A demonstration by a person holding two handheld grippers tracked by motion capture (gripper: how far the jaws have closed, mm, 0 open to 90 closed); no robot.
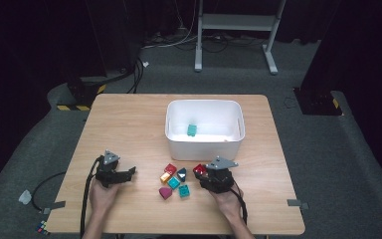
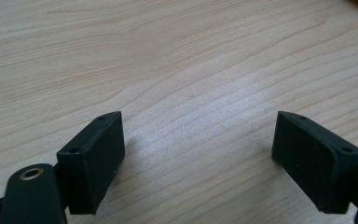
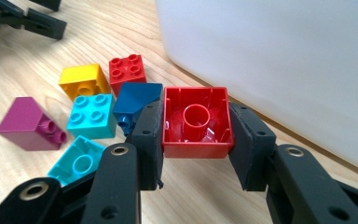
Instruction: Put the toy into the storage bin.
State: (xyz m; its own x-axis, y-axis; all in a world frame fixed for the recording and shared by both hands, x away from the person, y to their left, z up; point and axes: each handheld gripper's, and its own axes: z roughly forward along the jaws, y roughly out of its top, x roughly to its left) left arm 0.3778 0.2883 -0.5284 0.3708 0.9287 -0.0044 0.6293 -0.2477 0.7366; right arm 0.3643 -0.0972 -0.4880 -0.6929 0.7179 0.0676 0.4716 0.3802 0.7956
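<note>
dark curtains and a grey floor ring the wooden table (image 1: 129,119), where a white bin (image 1: 204,144) serves as the landmark. just in front of the bin's near wall, toward its right end, the right gripper (image 3: 196,133) clamps a red block (image 3: 196,122) squarely between its two pads, one pad pressed on each side wall; the block's hollow underside faces the camera and it sits just clear of the bin wall. the jaws stand closed onto the block, with no gap at either pad. beside it, in front of the bin's middle, lie loose blocks: a second red block (image 3: 127,71), a yellow block (image 3: 84,81), a dark blue block (image 3: 135,102), two turquoise blocks (image 3: 92,116) and a magenta sloped block (image 3: 28,123). inside the bin rests one teal block (image 1: 192,130). well to the left of the bin, the left gripper (image 2: 198,149) hangs low over bare wood, jaws spread wide with nothing between them.
</note>
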